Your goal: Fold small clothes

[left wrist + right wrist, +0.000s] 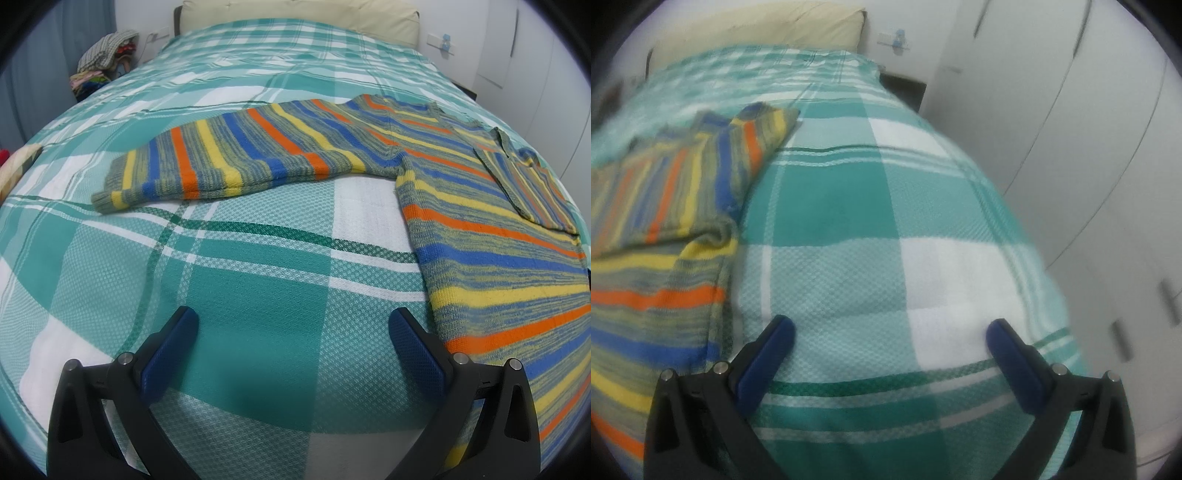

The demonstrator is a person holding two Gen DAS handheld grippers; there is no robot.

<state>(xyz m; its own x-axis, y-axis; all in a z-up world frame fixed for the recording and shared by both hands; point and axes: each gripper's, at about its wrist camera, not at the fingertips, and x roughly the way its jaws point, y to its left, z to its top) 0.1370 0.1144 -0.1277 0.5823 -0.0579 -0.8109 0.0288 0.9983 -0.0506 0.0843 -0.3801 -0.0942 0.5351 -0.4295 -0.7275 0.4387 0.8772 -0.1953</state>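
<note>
Both tools are hanging released over the bed, gripping nothing. The left tool (293, 325) is hovering with jaws wide apart above bare blanket, just left of the sweater's hem edge. The right tool (891, 336) is likewise spread wide, over blanket to the right of the garment; its view is motion-blurred.

The striped sweater (480, 206) is lying flat on the plaid blanket (240, 280). Its left sleeve (229, 158) is stretched out straight and well apart from the body. The right sleeve (746, 147) appears already folded in across the chest, so I am judging the task partly done.

Step in hand, as I read it: bringing the left sleeve in. I am planning to take the cuff (110, 188) with the left tool, pinching only the knit and not the blanket under it, since the weave looks loose enough to snag. Lifting low and carrying the cuff across should be keeping the shoulder line square. The knit looks thick and limp, so I am expecting it to sag.

Surroundings: a cream headboard (295, 14) at the far end, white wardrobe doors (1089, 166) along the right, and a pile of clothes (103, 62) beside the bed at far left.
</note>
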